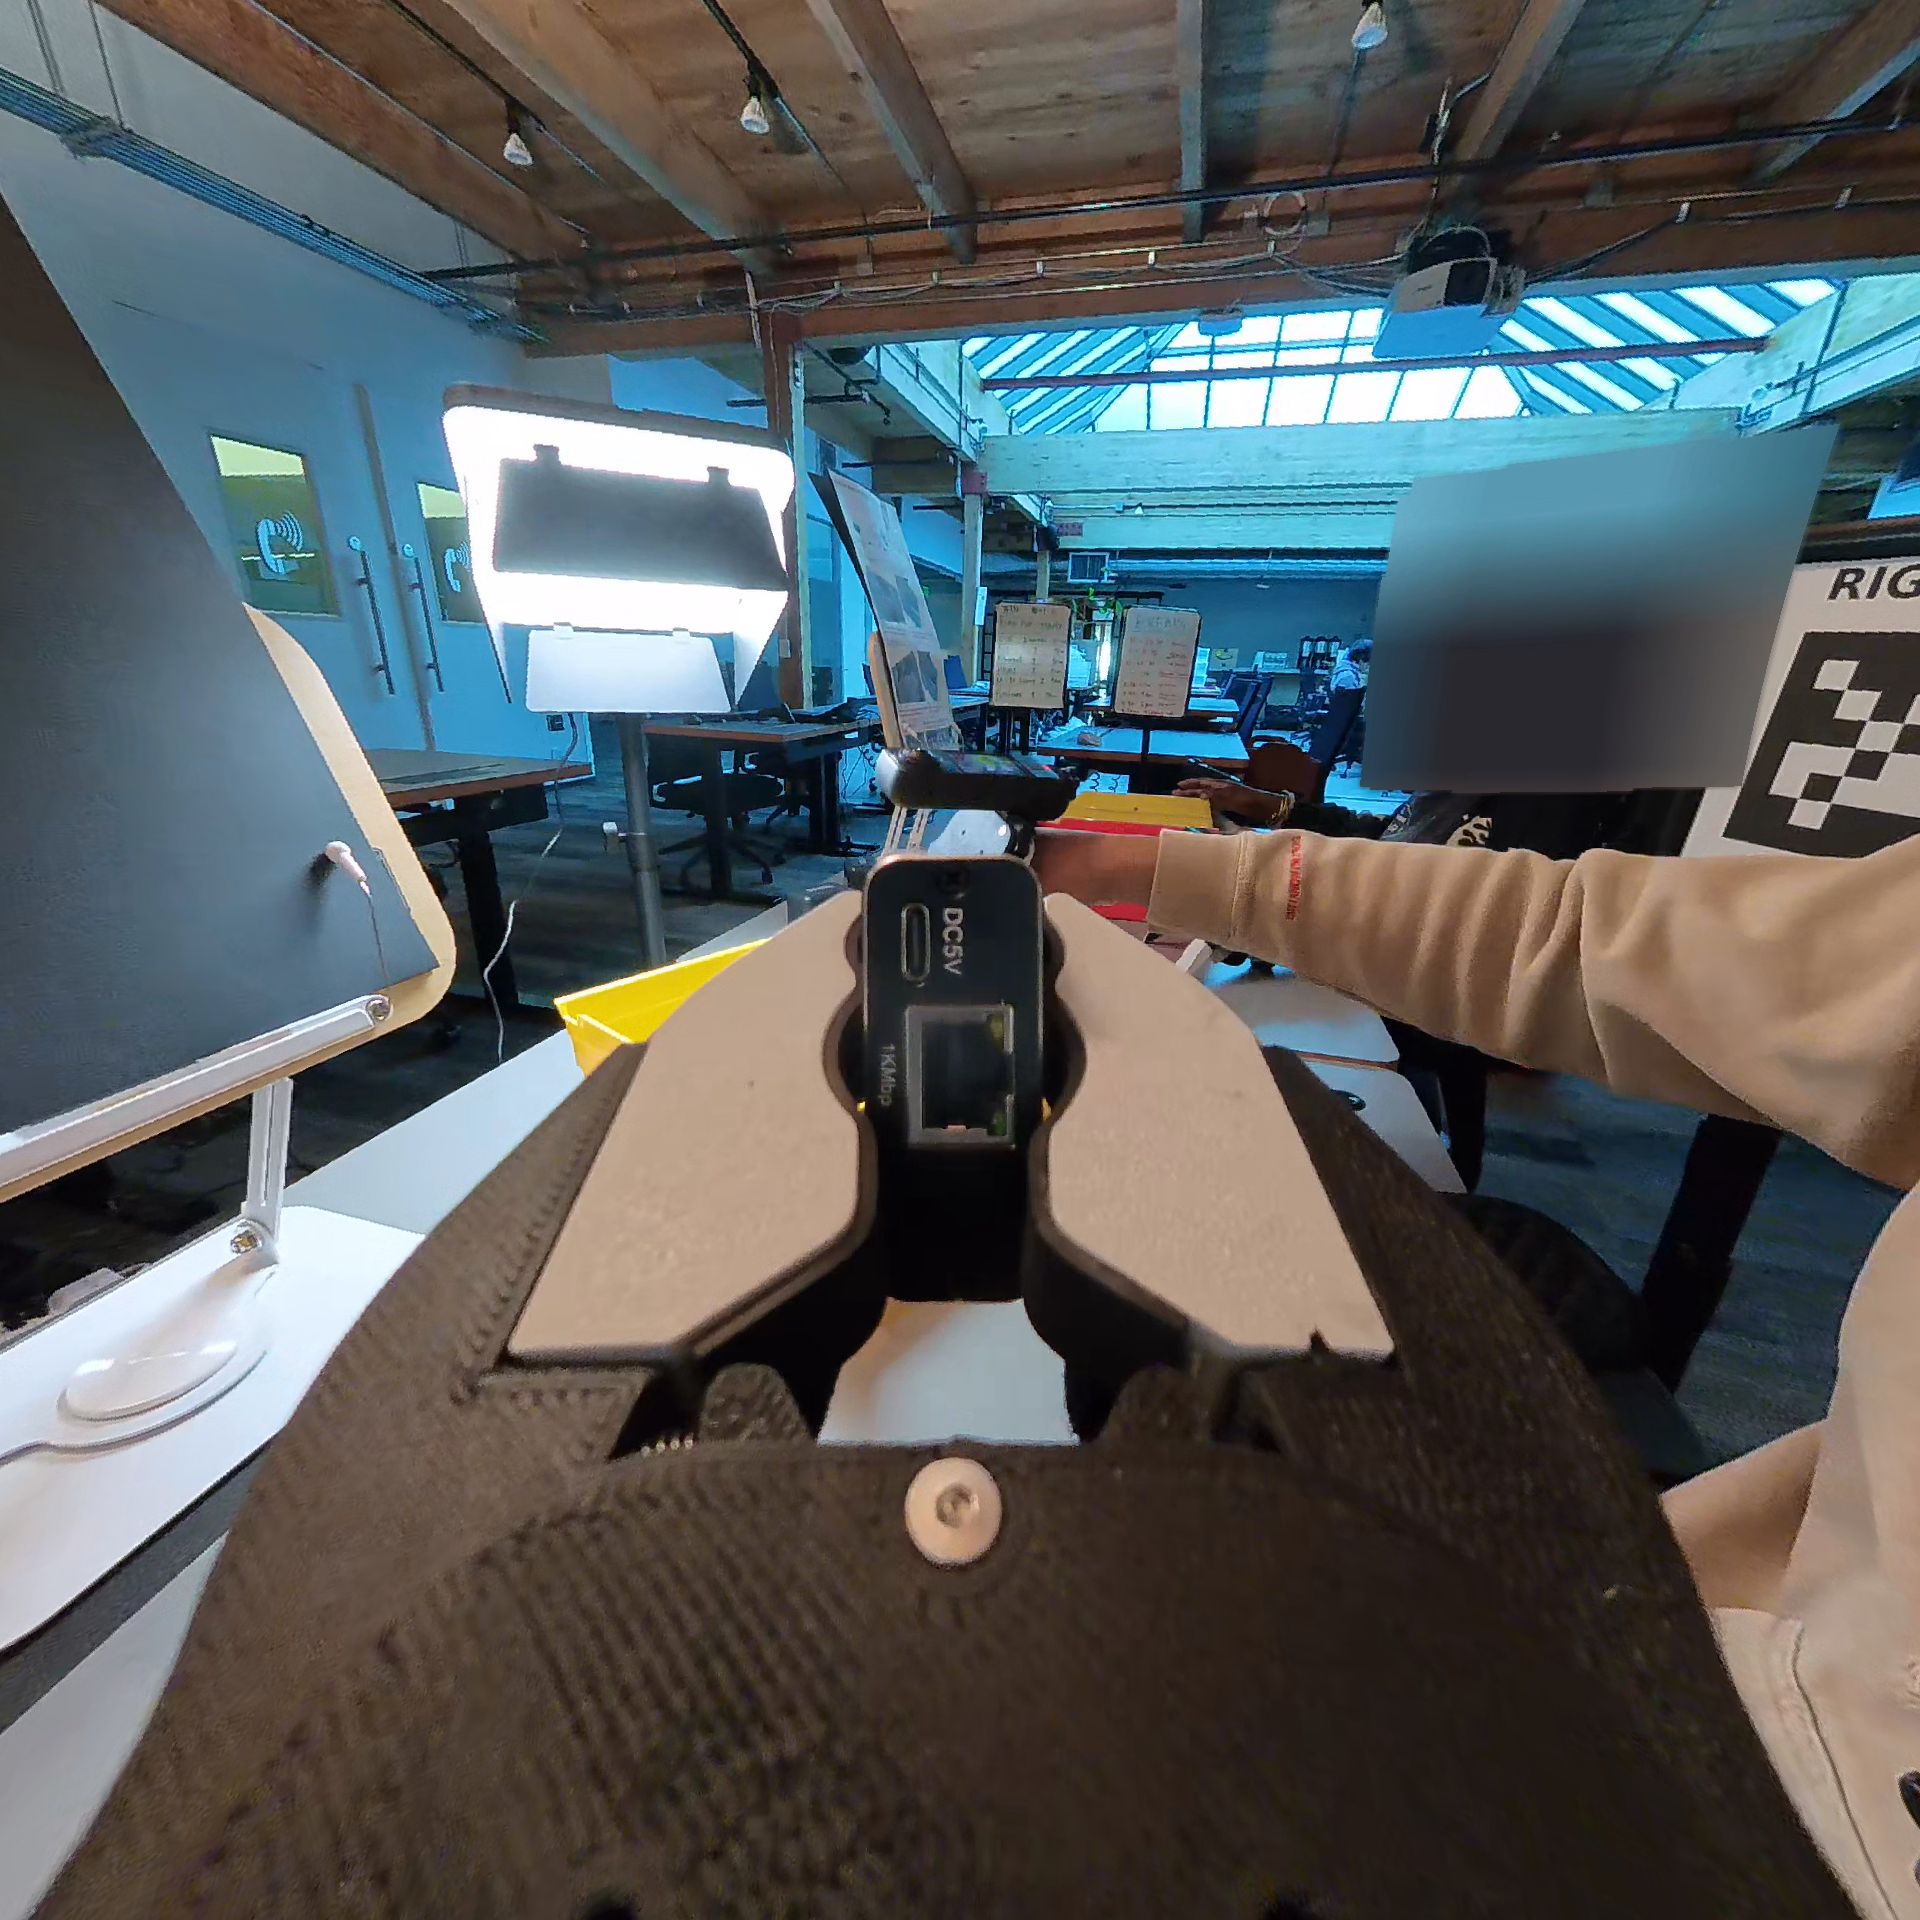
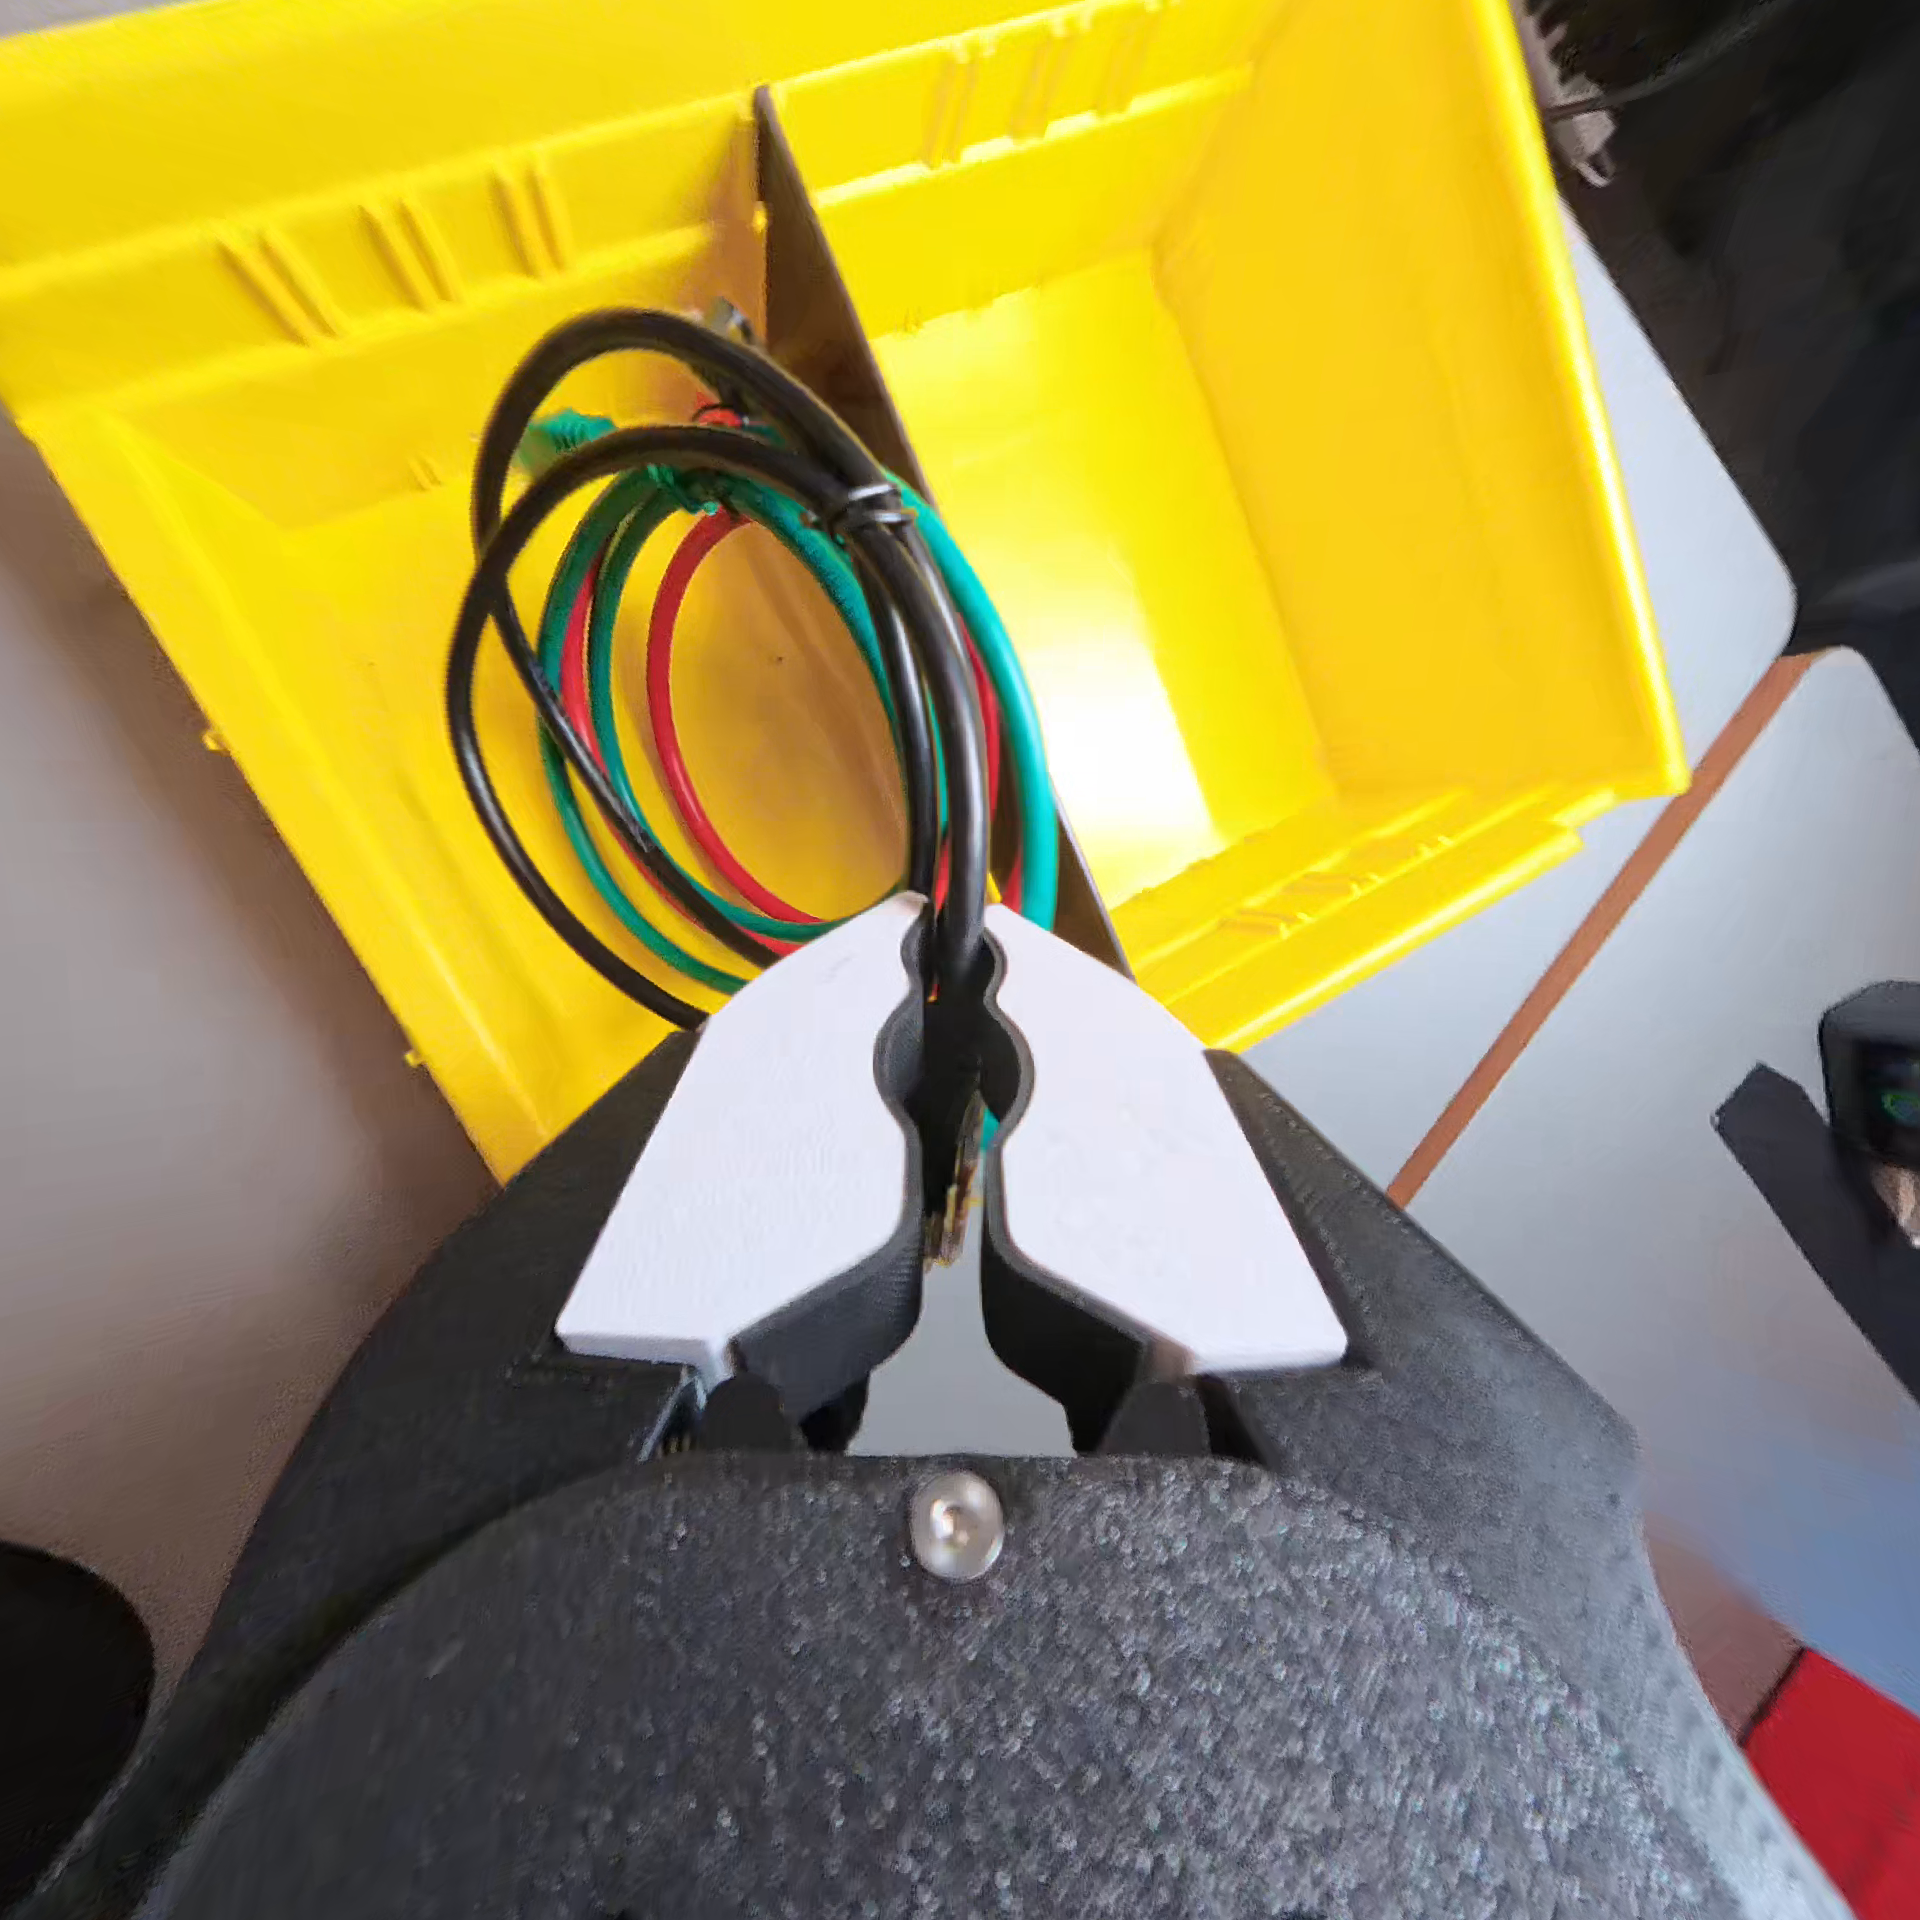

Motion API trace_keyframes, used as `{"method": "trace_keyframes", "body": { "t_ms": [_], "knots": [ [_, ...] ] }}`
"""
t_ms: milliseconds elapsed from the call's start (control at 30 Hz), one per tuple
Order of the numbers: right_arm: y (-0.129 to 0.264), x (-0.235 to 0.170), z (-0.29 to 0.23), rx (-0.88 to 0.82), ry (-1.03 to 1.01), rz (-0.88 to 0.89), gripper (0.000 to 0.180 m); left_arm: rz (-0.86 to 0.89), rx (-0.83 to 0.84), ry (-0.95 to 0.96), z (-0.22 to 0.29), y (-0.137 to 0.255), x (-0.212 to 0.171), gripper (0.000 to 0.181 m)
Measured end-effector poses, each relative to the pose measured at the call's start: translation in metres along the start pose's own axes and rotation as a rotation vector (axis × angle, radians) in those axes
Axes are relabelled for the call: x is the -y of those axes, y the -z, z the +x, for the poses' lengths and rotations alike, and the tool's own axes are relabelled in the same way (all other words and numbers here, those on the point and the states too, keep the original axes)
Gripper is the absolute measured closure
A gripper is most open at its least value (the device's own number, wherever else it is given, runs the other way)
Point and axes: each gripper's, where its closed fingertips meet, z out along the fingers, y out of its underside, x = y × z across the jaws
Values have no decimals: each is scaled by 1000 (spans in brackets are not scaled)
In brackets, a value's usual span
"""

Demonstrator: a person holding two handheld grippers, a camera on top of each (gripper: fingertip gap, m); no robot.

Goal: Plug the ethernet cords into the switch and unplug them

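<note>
My left gripper (image 1: 951,925) is shut on a small black switch (image 1: 951,997), held upright above the table; its end face with one ethernet port and a small oval port faces the camera. My right gripper (image 2: 954,920) is shut on the plug end of a black ethernet cord (image 2: 914,644), over a yellow bin (image 2: 1351,520). The black cord loops up from the fingers, tied in a coil. Coiled green (image 2: 1023,717) and red (image 2: 665,686) cords lie in the bin's left compartment beneath it. The right gripper also shows far off in the left wrist view (image 1: 971,790).
The bin has a dark divider (image 2: 821,312); its right compartment holds nothing. A person's beige sleeve (image 1: 1455,956) reaches across at right. A tilted dark board on a white stand (image 1: 156,831) is at left. The yellow bin's corner (image 1: 644,1003) shows behind my left fingers. A black device (image 2: 1870,1122) sits at right. There is about 45 cm between the tips of the two grippers.
</note>
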Motion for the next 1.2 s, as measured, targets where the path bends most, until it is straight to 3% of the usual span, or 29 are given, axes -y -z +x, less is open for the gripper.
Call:
{"method": "trace_keyframes", "body": {
  "t_ms": [167, 233, 300, 333, 400, 567, 733, 933, 1000, 1067, 1200],
  "knots": [
    [-18, 6, -7, -23, 145, -61, 175, -19, -5, 14, -1, -4, -8, 154],
    [-24, 5, 0, -113, 230, -109, 172, -31, -8, 20, -1, -6, -13, 154],
    [-20, 8, 10, -213, 270, -141, 155, -38, -10, 25, -1, -8, -17, 154],
    [-13, 13, 17, -278, 273, -132, 135, -40, -10, 29, -1, -8, -19, 154],
    [6, 31, 20, -354, 294, -55, 113, -43, -9, 42, -2, -10, -23, 154],
    [74, 113, -84, -56, 264, 454, 114, -62, -10, 99, -5, -18, -38, 154],
    [125, 159, -200, -33, 511, 700, 112, -80, 90, 247, -14, -31, -58, 155],
    [112, 178, -286, -127, 751, 783, 109, -55, 58, 474, -1, -47, -77, 154],
    [107, 183, -294, -136, 751, 809, 108, -46, 49, 535, 0, -50, -79, 154],
    [107, 187, -297, -129, 754, 828, 118, -47, 55, 584, 0, -51, -84, 154],
    [99, 185, -295, -83, 773, 764, 119, -62, 58, 655, -5, -52, -92, 154]
  ]
}}
